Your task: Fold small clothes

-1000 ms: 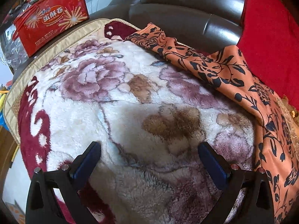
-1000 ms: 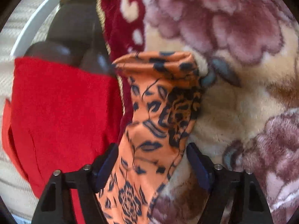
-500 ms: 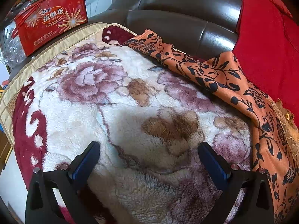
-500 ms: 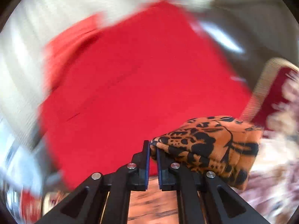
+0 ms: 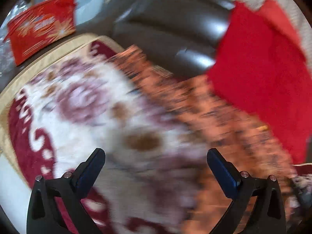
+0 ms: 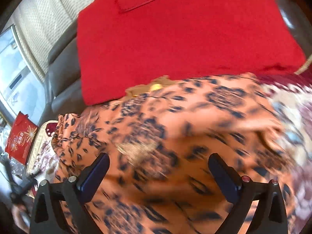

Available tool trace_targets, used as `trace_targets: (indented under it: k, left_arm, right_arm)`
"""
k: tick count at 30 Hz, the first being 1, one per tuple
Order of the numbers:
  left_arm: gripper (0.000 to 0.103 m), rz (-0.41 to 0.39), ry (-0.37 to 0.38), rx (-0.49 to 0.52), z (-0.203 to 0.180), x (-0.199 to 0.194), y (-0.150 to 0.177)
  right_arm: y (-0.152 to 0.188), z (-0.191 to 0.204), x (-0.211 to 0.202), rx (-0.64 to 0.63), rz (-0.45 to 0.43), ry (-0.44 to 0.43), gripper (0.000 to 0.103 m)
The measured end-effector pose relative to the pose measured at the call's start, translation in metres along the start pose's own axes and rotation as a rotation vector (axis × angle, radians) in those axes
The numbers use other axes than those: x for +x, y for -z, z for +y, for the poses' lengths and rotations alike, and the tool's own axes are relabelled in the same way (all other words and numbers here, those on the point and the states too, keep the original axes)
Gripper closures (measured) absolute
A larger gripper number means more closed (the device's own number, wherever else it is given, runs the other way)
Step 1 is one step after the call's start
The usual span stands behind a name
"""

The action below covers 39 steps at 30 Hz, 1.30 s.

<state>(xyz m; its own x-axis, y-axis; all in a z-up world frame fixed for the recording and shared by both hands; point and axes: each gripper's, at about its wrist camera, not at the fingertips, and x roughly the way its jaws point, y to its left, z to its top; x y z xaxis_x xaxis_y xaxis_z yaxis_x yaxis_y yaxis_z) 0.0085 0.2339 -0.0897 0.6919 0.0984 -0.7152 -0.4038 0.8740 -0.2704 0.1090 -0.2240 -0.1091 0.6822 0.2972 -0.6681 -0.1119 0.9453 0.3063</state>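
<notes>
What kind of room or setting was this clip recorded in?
Most likely a home living room. The work surface is a dark leather sofa covered by a plush floral blanket, with an orange patterned garment and a red garment laid on it, and a red gift box beside it.

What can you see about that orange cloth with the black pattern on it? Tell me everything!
The orange cloth is thin, soft-looking fabric printed with black leaves and flowers, blurred here. It lies loose and rumpled, not neatly folded, spread across the fluffy flowered blanket. Its far edge meets the red garment by the dark leather sofa back. A small golden trim bit shows at that edge. The right gripper stands open above it, nothing pinched; its jaws have just been opening.
</notes>
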Motion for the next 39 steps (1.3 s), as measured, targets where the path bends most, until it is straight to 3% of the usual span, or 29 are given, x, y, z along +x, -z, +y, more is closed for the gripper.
trace_targets:
  k: [4, 6, 9, 12, 15, 16, 17, 19, 22, 24, 26, 28, 29, 30, 34, 35, 39]
  left_arm:
    - [0.0, 0.025, 0.211, 0.126, -0.081, -0.008, -0.02]
    - [0.0, 0.055, 0.231, 0.159, -0.117, 0.009, -0.027]
    - [0.002, 0.183, 0.256, 0.17, -0.161, 0.059, -0.032]
    - [0.008, 0.293, 0.202, 0.172, -0.184, 0.114, -0.025]
    - [0.047, 0.399, 0.105, 0.149, -0.181, 0.158, -0.013]
    - [0.073, 0.397, 0.04, 0.172, -0.182, 0.163, -0.009]
    - [0.092, 0.376, 0.012, 0.202, -0.185, 0.16, -0.007]
    - [0.096, 0.331, 0.016, 0.231, -0.191, 0.148, -0.012]
    - [0.096, 0.135, 0.086, 0.218, -0.191, 0.092, -0.028]
    - [0.096, 0.061, 0.097, 0.196, -0.18, 0.067, -0.027]
    - [0.096, 0.105, 0.048, 0.203, -0.168, 0.083, -0.013]
    - [0.096, 0.218, -0.013, 0.189, -0.149, 0.122, 0.007]
    - [0.095, 0.237, -0.019, 0.177, -0.14, 0.132, 0.015]
    - [0.095, 0.189, -0.004, 0.199, -0.139, 0.13, 0.018]
    - [0.095, 0.18, -0.008, 0.225, -0.142, 0.124, 0.022]
    - [0.094, 0.18, 0.005, 0.217, -0.14, 0.125, 0.023]
    - [0.094, 0.158, 0.011, 0.237, -0.14, 0.124, 0.023]
  right_arm:
    - [0.017, -0.018, -0.001, -0.002, -0.02, -0.015, 0.0]
    - [0.021, -0.028, -0.007, 0.01, -0.036, -0.039, 0.0]
    - [0.029, -0.042, -0.007, 0.027, -0.061, -0.053, 0.001]
    - [0.032, -0.049, -0.01, 0.043, -0.079, -0.081, 0.001]
    - [0.033, -0.05, -0.009, 0.055, -0.087, -0.095, 0.001]
    - [0.034, -0.049, -0.007, 0.058, -0.088, -0.098, 0.001]
    - [0.034, -0.049, -0.006, 0.061, -0.089, -0.102, 0.001]
    - [0.034, -0.049, -0.005, 0.066, -0.09, -0.104, 0.0]
    - [0.035, -0.048, -0.004, 0.067, -0.088, -0.104, 0.001]
    - [0.035, -0.048, -0.004, 0.068, -0.088, -0.104, 0.001]
    - [0.035, -0.047, -0.004, 0.064, -0.085, -0.097, 0.0]
    - [0.035, -0.047, -0.005, 0.063, -0.082, -0.095, 0.0]
    - [0.035, -0.047, -0.005, 0.065, -0.081, -0.098, 0.0]
    - [0.034, -0.048, -0.006, 0.071, -0.08, -0.105, 0.0]
    - [0.02, -0.045, -0.01, 0.076, 0.003, -0.096, 0.0]
    - [0.009, -0.046, -0.014, 0.093, 0.021, -0.128, 0.0]
    - [-0.052, -0.073, -0.036, 0.207, -0.085, -0.231, 0.0]
